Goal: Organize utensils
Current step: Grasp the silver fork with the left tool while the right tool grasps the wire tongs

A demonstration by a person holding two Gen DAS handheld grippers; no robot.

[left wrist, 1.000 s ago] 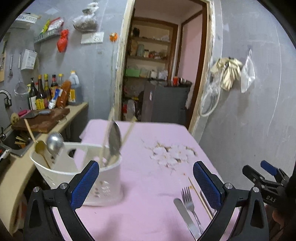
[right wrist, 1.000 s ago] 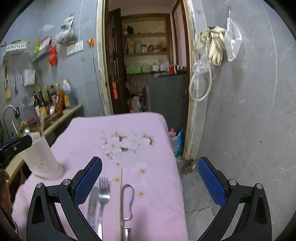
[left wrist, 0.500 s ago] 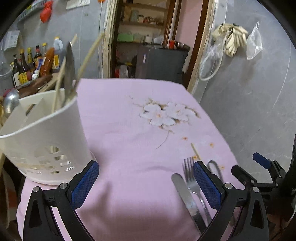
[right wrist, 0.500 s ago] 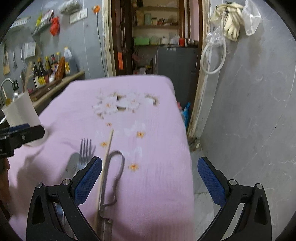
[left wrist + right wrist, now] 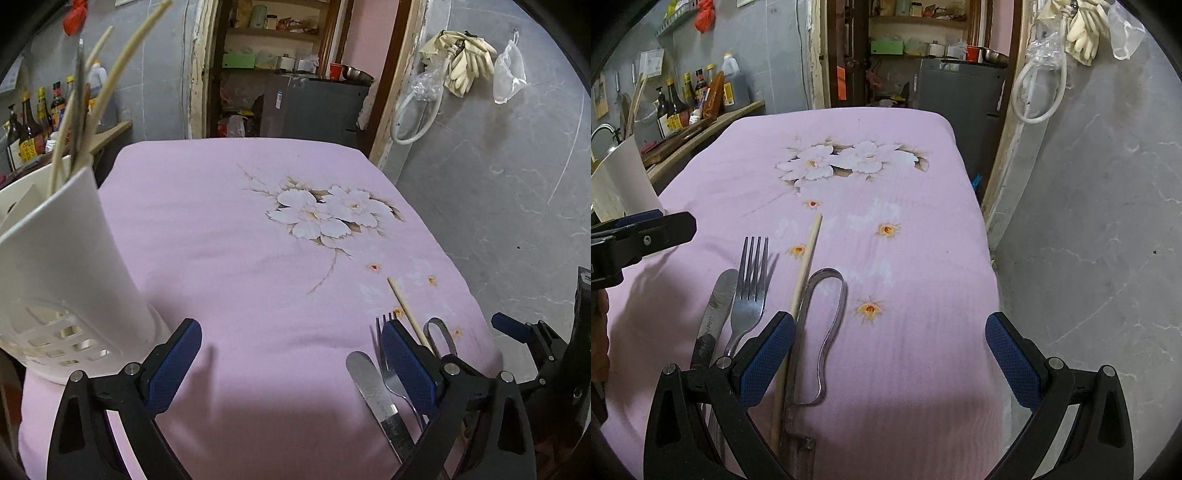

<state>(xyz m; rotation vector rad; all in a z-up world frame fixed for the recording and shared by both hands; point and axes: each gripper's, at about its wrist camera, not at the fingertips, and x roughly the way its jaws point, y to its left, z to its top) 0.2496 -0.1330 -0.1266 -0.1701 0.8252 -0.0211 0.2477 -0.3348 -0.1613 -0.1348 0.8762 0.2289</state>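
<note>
A white utensil holder [image 5: 62, 280] stands on the pink cloth at the left, with chopsticks [image 5: 107, 96] and metal utensils in it; its edge shows in the right wrist view [image 5: 620, 184]. A butter knife [image 5: 714, 317], a fork [image 5: 750, 291], a single chopstick [image 5: 805, 269] and a metal peeler [image 5: 827, 314] lie side by side near the front. They also show in the left wrist view: knife [image 5: 376, 395], fork [image 5: 388, 373], chopstick [image 5: 406, 310], peeler [image 5: 441, 332]. My left gripper [image 5: 291, 365] is open and empty above the cloth. My right gripper [image 5: 890, 358] is open and empty, its left finger over the chopstick.
The table [image 5: 923, 155] is covered by a pink cloth with a flower print [image 5: 325, 214]. Its right edge drops to a grey floor [image 5: 1089, 240]. A counter with bottles [image 5: 687, 103] stands at the left. A doorway with shelves and a grey cabinet [image 5: 314, 107] is behind.
Both grippers have moved down and closer to the table. The holder has slid to the left edge of the left view. The loose utensils loom larger in the right view.
</note>
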